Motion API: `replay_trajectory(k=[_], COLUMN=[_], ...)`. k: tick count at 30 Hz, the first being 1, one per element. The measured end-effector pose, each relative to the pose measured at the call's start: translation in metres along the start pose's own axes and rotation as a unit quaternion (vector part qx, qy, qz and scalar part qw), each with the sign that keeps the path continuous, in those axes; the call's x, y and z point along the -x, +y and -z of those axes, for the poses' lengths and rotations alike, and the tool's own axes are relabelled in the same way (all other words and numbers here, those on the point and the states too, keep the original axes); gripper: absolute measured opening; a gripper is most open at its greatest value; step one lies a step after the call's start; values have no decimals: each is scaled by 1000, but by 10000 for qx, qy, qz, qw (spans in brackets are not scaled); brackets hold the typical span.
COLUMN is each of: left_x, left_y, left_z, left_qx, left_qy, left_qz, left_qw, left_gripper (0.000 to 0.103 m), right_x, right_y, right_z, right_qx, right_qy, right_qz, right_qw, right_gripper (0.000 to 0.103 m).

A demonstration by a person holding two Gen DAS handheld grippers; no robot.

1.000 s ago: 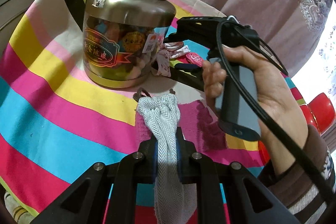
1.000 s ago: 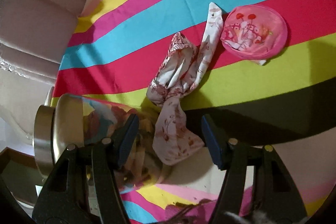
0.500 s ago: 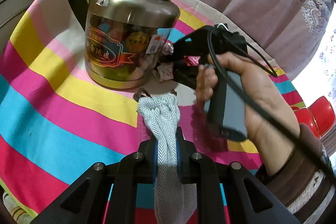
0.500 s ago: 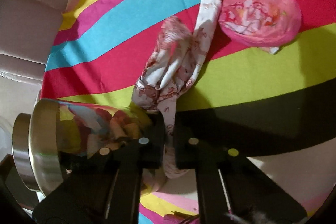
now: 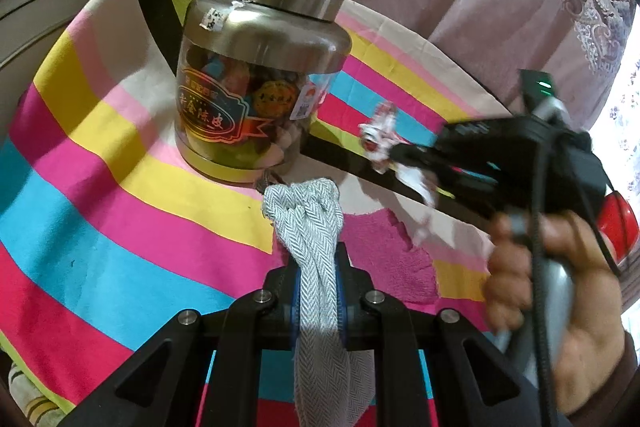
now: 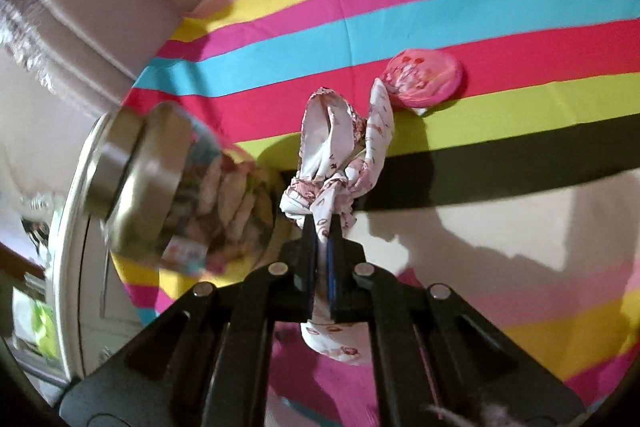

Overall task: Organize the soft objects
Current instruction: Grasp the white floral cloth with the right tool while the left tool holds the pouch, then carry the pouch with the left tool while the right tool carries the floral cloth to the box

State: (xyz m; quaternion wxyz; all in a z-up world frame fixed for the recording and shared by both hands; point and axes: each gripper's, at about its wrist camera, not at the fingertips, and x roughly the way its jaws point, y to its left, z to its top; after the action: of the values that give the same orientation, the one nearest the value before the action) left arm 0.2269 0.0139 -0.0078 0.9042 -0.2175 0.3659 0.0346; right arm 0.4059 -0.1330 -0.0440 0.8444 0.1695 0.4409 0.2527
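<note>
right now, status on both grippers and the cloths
Left gripper shut on grey herringbone cloth. Right gripper shut on pink-printed white cloth, lifted. Jar close beside both.

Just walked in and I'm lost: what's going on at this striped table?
A person is sorting soft things with two hand-held claws. The left claw is shut on a grey herringbone cloth. The right claw is shut on a white-and-pink patterned cloth, lifted beside the jar. A pink round pouch lies on the tablecloth.
</note>
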Motion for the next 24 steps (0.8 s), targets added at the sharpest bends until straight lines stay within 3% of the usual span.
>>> replay_trajectory(k=[10,24], left_x=[17,61], left_y=[-4,-37], left_z=[1,11], left_qx=[-27,-328], left_qy=[-184,-369], left_qz=[-2,317], left_qw=[9998,9983], left_gripper=[14,14], right_x=[84,168], right_y=[23,26], right_z=[57,130], right_qx=[913,1477], right_qy=[-616,-1227], right_qz=[547,1404], right_qw=[9924,9713], right_gripper=[6,6])
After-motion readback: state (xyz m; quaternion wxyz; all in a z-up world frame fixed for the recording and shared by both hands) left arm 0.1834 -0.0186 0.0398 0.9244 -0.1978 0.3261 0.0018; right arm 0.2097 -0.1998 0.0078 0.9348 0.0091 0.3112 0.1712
